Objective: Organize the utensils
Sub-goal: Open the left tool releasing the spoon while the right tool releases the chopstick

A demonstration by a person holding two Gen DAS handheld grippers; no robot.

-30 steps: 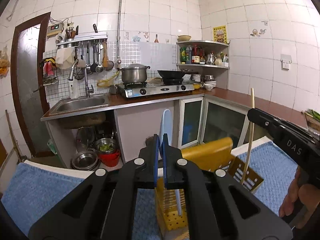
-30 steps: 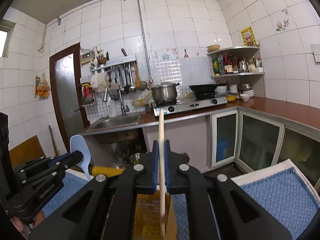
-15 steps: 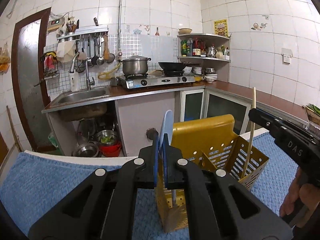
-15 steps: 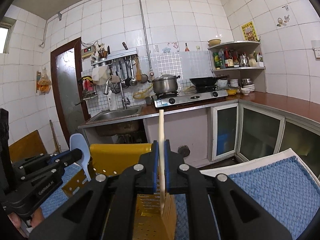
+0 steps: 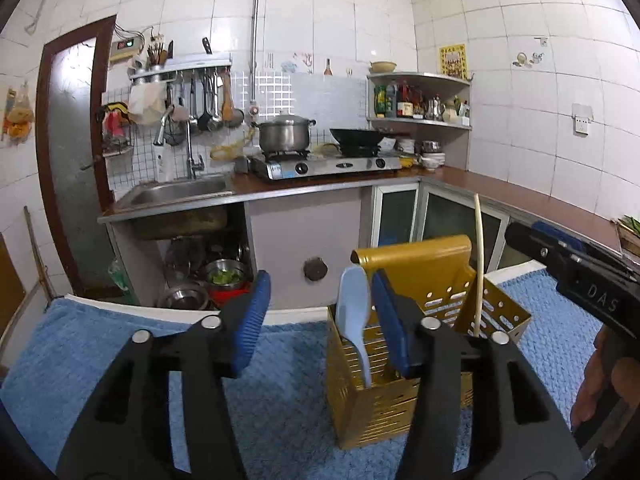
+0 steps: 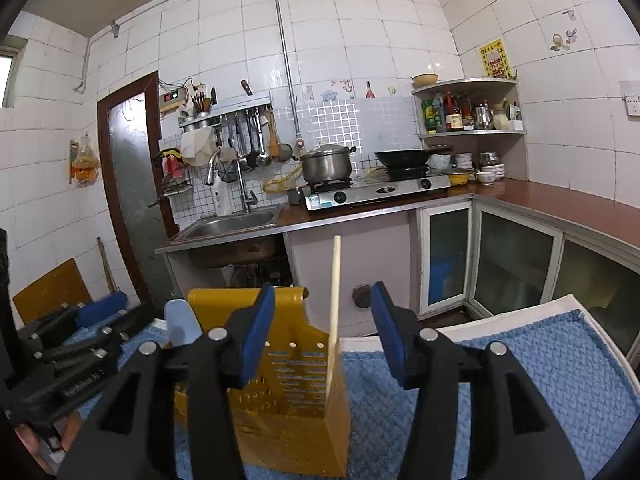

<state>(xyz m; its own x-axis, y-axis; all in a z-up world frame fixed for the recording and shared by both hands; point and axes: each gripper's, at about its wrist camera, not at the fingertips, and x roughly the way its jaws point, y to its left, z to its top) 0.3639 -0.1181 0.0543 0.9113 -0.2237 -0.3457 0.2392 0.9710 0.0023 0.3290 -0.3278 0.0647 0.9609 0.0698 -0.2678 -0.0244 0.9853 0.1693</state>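
A yellow slotted utensil holder [image 5: 404, 364] stands on a blue towel [image 5: 100, 352]; it also shows in the right wrist view [image 6: 288, 404]. A light blue spoon [image 5: 354, 314] stands in its left compartment, handle down. A pale wooden chopstick [image 6: 334, 320] stands upright in its right compartment, also seen in the left wrist view [image 5: 479, 264]. My left gripper [image 5: 322, 324] is open, its jaws on either side of the spoon, not holding it. My right gripper [image 6: 322, 332] is open around the chopstick, not touching it.
The towel [image 6: 500, 384] covers a white-edged table. Behind are a kitchen counter with a sink [image 5: 180, 192], a gas stove with a pot [image 5: 285, 135] and a wok [image 5: 356, 136], a corner shelf of bottles [image 5: 416, 104], and bowls under the sink [image 5: 224, 276].
Both grippers have opened. The left let go of the blue spoon and the right let go of the chopstick; both utensils now stand in the yellow holder.
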